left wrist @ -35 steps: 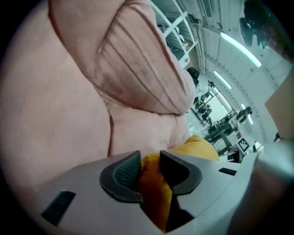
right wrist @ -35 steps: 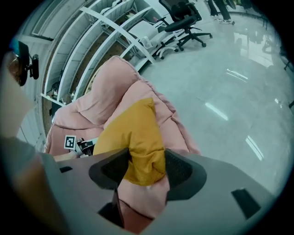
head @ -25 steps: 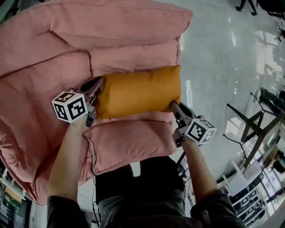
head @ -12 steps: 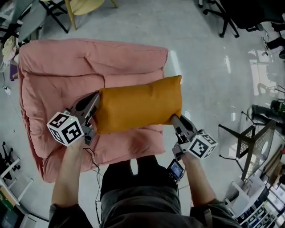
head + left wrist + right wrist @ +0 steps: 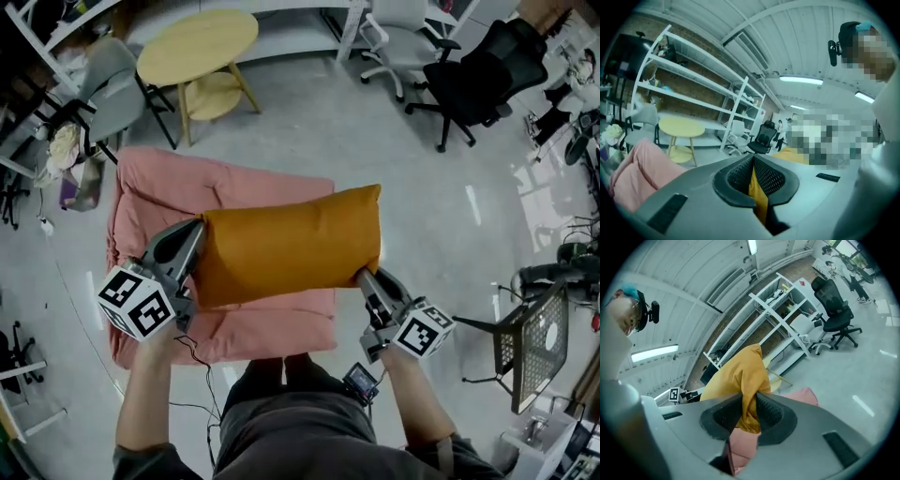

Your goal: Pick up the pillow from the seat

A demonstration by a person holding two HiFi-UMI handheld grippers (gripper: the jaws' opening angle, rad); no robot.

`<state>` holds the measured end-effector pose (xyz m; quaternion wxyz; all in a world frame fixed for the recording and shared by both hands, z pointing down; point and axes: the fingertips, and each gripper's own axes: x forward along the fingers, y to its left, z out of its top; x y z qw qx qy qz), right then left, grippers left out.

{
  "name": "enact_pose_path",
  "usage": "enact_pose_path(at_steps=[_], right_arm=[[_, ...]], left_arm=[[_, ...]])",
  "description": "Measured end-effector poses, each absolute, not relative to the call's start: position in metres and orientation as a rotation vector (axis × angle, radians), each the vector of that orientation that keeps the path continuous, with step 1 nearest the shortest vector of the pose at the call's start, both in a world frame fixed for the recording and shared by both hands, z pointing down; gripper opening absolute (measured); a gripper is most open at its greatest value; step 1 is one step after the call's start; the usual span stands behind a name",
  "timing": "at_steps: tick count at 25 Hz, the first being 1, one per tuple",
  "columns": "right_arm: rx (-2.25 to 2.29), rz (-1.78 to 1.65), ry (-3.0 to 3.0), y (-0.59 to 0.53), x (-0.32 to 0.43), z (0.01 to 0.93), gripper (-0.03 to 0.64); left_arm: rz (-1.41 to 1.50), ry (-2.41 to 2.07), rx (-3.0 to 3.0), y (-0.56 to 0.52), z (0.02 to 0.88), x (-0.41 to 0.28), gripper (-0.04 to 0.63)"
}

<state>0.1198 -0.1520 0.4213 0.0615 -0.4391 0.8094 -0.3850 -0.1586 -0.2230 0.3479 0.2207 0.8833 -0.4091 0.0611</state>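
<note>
The orange pillow (image 5: 289, 246) hangs in the air, stretched between both grippers, well above the pink seat (image 5: 187, 202). My left gripper (image 5: 199, 234) is shut on the pillow's left edge; in the left gripper view a thin fold of orange fabric (image 5: 757, 192) is pinched between the dark pads. My right gripper (image 5: 361, 274) is shut on the pillow's lower right corner. In the right gripper view the bunched orange corner (image 5: 749, 401) sits between the pads and the pillow (image 5: 738, 376) rises above them.
A round yellow table (image 5: 198, 42) stands beyond the pink seat, with a grey chair (image 5: 108, 89) to its left. Black office chairs (image 5: 483, 70) stand at the far right and a wire rack (image 5: 534, 347) at the right edge. White shelving (image 5: 693, 89) lines the wall.
The pillow has been lifted off the seat and risen with both grippers. The pink seat looks much smaller and farther below, and more of the room shows.
</note>
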Motion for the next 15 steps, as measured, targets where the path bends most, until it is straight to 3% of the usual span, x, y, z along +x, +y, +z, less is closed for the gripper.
enact_pose_path(at_steps=[15], right_arm=[[-1.128,-0.756,2.439,-0.119,0.122,0.247,0.086]], left_arm=[[-0.038,-1.343,2.724,-0.153,0.141,-0.155,0.009]])
